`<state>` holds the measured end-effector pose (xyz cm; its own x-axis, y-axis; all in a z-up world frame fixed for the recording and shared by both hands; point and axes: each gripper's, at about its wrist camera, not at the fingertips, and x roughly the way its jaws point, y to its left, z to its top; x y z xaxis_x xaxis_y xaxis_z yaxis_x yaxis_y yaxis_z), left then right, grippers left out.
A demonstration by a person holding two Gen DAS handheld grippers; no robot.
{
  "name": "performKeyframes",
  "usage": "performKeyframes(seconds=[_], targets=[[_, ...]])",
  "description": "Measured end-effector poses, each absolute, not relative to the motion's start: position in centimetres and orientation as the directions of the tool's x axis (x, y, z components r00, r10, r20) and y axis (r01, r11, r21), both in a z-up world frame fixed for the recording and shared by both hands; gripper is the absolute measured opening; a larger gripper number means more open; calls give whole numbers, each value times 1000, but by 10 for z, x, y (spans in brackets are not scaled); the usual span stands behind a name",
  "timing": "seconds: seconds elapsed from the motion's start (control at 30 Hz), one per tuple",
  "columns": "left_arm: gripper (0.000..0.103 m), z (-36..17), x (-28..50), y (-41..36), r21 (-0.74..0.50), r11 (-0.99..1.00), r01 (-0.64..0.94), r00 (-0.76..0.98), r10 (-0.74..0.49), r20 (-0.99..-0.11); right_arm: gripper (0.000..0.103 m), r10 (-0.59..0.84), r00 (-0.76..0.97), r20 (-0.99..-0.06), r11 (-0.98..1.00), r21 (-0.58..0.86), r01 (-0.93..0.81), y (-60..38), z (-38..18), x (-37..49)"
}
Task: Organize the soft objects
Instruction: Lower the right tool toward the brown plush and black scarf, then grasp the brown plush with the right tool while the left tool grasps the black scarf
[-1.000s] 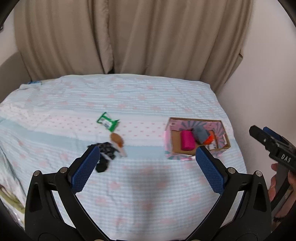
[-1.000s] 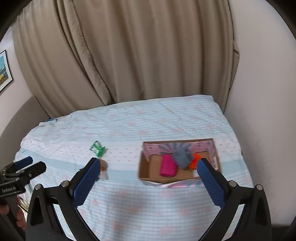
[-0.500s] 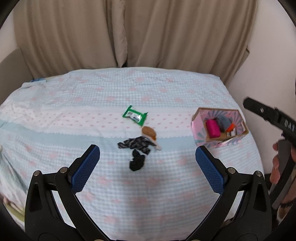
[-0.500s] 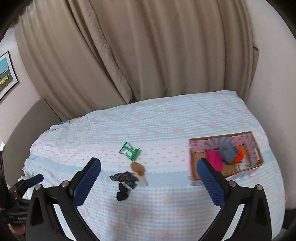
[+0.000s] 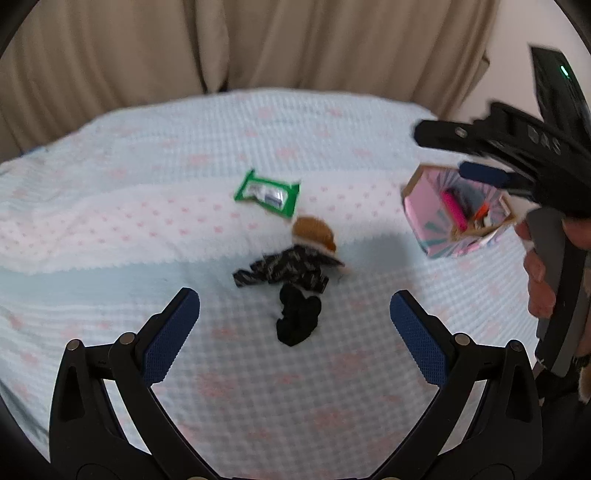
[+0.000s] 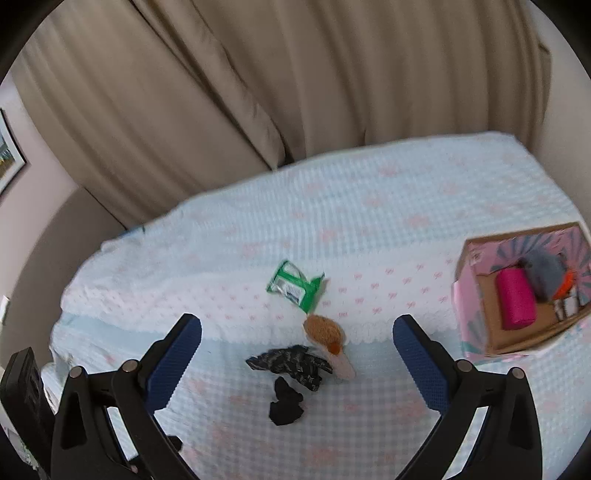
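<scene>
On the pale blue bedspread (image 5: 147, 206) lie a black soft lump (image 5: 297, 319), a dark patterned cloth (image 5: 284, 269), a brown plush piece (image 5: 314, 232) and a green packet (image 5: 267, 194). They also show in the right wrist view: lump (image 6: 286, 406), cloth (image 6: 291, 365), plush (image 6: 325, 332), packet (image 6: 295, 290). A pink cardboard box (image 6: 476, 291) at the right holds a magenta roll (image 6: 515, 299) and a grey soft item (image 6: 546, 271). My left gripper (image 5: 294, 326) is open, above the black lump. My right gripper (image 6: 297, 354) is open and empty, above the cloth.
Beige curtains (image 6: 258, 92) hang behind the bed. A wall stands at the right (image 5: 517, 29). A framed picture (image 6: 7, 158) hangs at the left. The box (image 5: 424, 206) sits near the bed's right edge, partly behind the right gripper's body (image 5: 517, 147).
Both grippers have swung left and come closer to the loose items; the pile now lies between each pair of fingers. The box has shifted to the right of both views.
</scene>
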<state>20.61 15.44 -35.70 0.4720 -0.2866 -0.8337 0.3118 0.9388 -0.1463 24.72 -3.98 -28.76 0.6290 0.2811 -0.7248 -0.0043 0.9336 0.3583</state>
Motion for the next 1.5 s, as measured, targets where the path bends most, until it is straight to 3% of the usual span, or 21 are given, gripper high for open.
performKeyframes(seconds=[0.5,0.63,0.8,0.83,0.87,0.93,0.97,1.0,1.1,1.5], targets=[[97,-521,241,121,-168,937,306,335,-271,-902,103,329,416,-848,937,346,-36,-11,-461,334],[93,-538,244,112,-166,938,305,335,-269,-903,95,347,385,-855,931,365,-30,-9,-486,344],[70,-553,247,100,-123,941,314,333,-230,-915,82,363,365,-858,923,384,-16,-8,-506,351],[67,-554,247,99,-107,943,315,339,-217,-916,76,370,361,-856,920,392,-15,-7,-510,353],[60,-554,247,98,-92,944,316,348,-206,-915,66,374,352,-858,919,393,-18,-6,-512,354],[46,-554,247,100,-81,947,310,357,-194,-914,57,352,350,-868,930,366,-28,-3,-514,356],[37,-554,248,102,-83,950,302,360,-195,-912,48,350,353,-868,932,361,-38,-1,-513,356],[28,-553,248,105,-86,953,291,362,-193,-912,45,360,350,-865,929,368,-45,0,-513,357],[18,-551,251,111,-105,958,268,351,-198,-915,41,344,350,-871,936,345,-62,7,-512,356],[16,-497,252,129,-115,957,265,393,-216,-894,39,313,401,-861,944,327,-34,5,-468,338]])
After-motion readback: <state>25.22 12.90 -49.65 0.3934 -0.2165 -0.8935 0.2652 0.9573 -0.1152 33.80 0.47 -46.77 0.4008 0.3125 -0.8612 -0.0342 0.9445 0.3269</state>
